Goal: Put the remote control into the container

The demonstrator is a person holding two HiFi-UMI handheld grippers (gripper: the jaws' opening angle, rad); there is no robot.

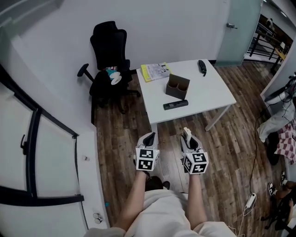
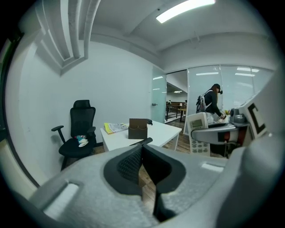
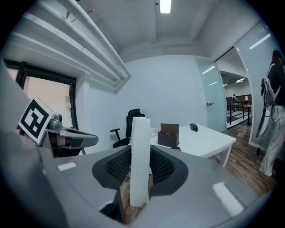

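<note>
Now right gripper [image 1: 187, 135] fingers clasp the white remote control [image 3: 139, 156]; left gripper [image 1: 149, 137] fingers closed.

Office room — a black swivel chair [image 1: 108, 55] and a white desk [image 1: 208, 92] are seen ahead of the right claw [image 1: 187, 135], a frosted glass door [image 1: 238, 28] farther off to its right; strip lighting [image 2: 185, 9] is fitted overhead.

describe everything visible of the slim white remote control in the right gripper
The white plastic remote control is a slim flat slab; the left gripper view shows a small grey display above rows of pale buttons. It stands upright, clamped by its lower part between the right gripper's dark ribbed pads, top end free. It is off the white table, touching nothing else.
</note>
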